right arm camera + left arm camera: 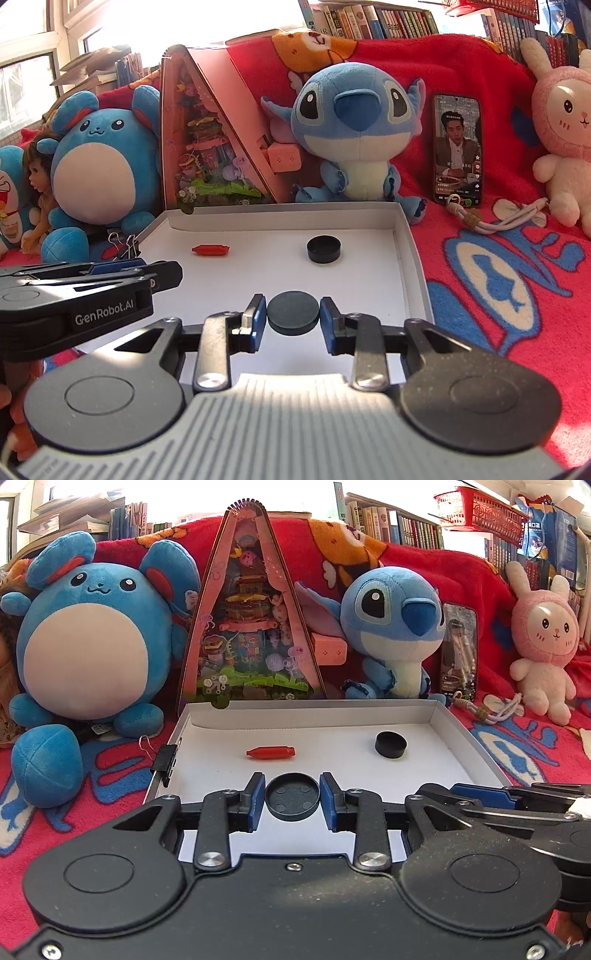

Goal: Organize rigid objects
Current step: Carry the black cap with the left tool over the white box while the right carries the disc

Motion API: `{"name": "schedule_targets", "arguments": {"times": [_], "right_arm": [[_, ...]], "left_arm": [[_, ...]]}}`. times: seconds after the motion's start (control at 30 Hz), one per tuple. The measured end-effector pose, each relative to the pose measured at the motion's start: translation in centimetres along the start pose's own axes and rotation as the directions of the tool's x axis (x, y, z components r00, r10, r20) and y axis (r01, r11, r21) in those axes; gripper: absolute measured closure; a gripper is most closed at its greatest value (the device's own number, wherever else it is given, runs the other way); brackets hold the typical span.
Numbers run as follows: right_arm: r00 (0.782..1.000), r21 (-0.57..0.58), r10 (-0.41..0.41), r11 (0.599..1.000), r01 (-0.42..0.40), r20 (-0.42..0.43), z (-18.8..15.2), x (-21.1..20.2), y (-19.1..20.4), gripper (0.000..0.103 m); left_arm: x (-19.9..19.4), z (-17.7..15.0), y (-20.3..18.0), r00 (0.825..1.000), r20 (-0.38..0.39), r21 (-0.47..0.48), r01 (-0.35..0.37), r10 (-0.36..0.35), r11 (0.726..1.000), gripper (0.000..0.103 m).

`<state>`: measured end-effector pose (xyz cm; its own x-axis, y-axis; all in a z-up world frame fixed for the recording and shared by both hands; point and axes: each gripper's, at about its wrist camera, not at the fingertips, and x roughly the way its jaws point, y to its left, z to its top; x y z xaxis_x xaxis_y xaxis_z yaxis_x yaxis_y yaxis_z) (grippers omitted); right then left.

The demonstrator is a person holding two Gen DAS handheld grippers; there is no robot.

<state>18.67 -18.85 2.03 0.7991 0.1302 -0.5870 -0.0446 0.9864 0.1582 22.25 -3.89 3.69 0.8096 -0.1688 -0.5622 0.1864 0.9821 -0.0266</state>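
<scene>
A white shallow box [439, 716] [402, 236] lies on the red blanket. In it lie a red capsule-shaped piece [270, 753] [210, 250] and a black round cap [390, 744] [324, 249]. My left gripper [292, 799] is shut on a black round lid [292, 797], its inner side with small pads facing me, above the box's near part. My right gripper [293, 317] is shut on a black round disc [293, 313] with a smooth top. The right gripper's side shows in the left wrist view [517, 797]. The left gripper's side shows in the right wrist view [92, 288].
Behind the box stand a blue round plush [92, 646], a triangular pink toy box [251, 620], a Stitch plush [391, 627], a phone [458, 147] and a pink bunny plush [543, 642]. Binder clips [123, 245] sit at the box's left edge. A cord [491, 218] lies right.
</scene>
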Motion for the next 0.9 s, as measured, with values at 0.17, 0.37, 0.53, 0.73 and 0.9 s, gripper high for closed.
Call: {"name": "schedule_targets", "arguments": {"times": [0.17, 0.37, 0.53, 0.73, 0.9], "right_arm": [[1.000, 0.025, -0.011, 1.000, 0.011, -0.010, 0.9, 1.8, -0.4, 0.066], [0.999, 0.055, -0.020, 0.998, 0.022, -0.030, 2.0, 3.6, -0.9, 0.066], [0.998, 0.057, -0.039, 0.998, 0.041, -0.048, 2.7, 4.9, -1.1, 0.066], [0.995, 0.051, -0.040, 0.998, 0.045, -0.091, 3.2, 6.1, -1.6, 0.066], [0.986, 0.047, -0.043, 0.998, 0.051, -0.159, 4.0, 7.2, -1.9, 0.066]], "left_arm": [[2.1, 0.6, -0.4, 0.999, -0.022, 0.033, -0.041, 0.042, 0.999, 0.073], [4.0, 1.3, 0.0, 0.998, -0.036, 0.019, -0.057, 0.058, 0.998, 0.073], [5.3, 1.9, 0.2, 0.996, -0.063, 0.003, -0.055, 0.055, 0.998, 0.073], [6.6, 3.1, 0.5, 0.991, -0.129, -0.005, -0.018, 0.017, 1.000, 0.073], [7.7, 4.0, 0.9, 0.978, -0.207, -0.028, 0.012, -0.017, 1.000, 0.073]]}}
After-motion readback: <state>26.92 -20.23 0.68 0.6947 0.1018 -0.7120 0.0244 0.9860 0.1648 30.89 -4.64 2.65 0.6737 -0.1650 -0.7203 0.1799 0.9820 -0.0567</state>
